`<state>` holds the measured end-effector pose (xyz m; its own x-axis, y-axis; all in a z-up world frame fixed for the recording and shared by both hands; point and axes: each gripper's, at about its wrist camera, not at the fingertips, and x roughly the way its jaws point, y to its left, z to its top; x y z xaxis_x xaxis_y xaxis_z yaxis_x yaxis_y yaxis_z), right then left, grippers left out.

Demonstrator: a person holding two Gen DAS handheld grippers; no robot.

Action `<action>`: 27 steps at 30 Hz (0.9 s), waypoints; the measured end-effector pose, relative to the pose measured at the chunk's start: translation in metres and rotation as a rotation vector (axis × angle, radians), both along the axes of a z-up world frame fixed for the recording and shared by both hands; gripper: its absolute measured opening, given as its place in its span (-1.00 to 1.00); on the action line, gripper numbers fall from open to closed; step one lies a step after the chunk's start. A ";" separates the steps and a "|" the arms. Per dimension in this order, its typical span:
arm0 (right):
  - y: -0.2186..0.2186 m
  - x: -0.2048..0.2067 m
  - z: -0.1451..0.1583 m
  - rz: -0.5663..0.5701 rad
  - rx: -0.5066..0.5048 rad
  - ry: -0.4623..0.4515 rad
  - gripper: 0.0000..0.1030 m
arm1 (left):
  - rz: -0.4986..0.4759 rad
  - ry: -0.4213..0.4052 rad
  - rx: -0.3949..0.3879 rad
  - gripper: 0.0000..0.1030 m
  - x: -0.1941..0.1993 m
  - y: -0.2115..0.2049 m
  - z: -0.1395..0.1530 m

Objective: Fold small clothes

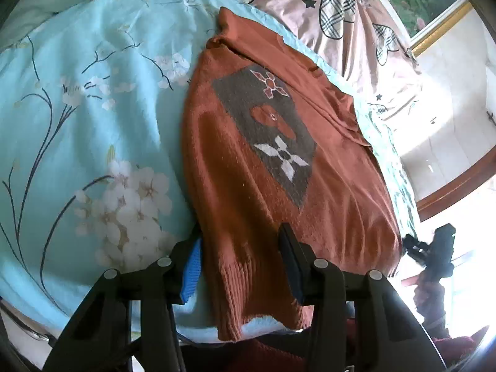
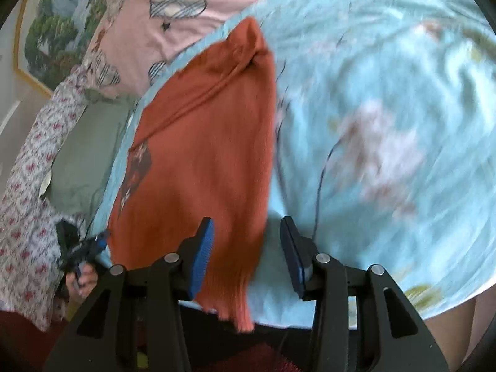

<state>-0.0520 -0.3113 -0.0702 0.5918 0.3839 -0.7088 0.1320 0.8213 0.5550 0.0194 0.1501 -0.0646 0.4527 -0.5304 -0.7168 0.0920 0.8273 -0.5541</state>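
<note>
A rust-orange knit sweater (image 1: 248, 186) with a grey patterned patch lies flat on a light blue floral bedspread (image 1: 93, 108), its ribbed hem hanging over the near bed edge. My left gripper (image 1: 241, 248) is open, its jaws straddling the hem's left part without closing. In the right wrist view the sweater (image 2: 201, 139) lies folded lengthwise and the patch shows only at its left edge. My right gripper (image 2: 248, 248) is open over the hem's right edge. The right gripper also shows in the left wrist view (image 1: 434, 251), and the left gripper shows in the right wrist view (image 2: 80, 248).
A pink quilt (image 1: 310, 6) with plaid hearts lies behind the sweater. A framed landscape painting (image 2: 52, 37) hangs on the wall. A grey-green pillow (image 2: 83, 155) and a floral sheet (image 2: 24, 186) lie left of the bedspread. A wooden bed rail (image 1: 458, 186) runs at right.
</note>
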 end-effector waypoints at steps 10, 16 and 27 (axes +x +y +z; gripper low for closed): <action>0.020 0.006 -0.013 0.082 0.081 -0.043 -0.84 | -0.044 -0.010 0.019 -0.84 -0.006 -0.004 -0.002; -0.005 -0.011 -0.007 0.016 0.143 -0.106 -0.84 | -0.041 -0.066 0.068 -0.88 -0.022 0.002 0.010; 0.017 -0.001 -0.016 0.111 0.145 -0.061 -0.48 | -0.058 0.020 -0.037 -0.69 -0.017 0.014 -0.012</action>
<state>-0.0534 -0.2946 -0.0864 0.5806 0.5450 -0.6049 0.0072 0.7395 0.6731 0.0028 0.1640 -0.0763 0.4063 -0.5820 -0.7045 0.1284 0.7997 -0.5865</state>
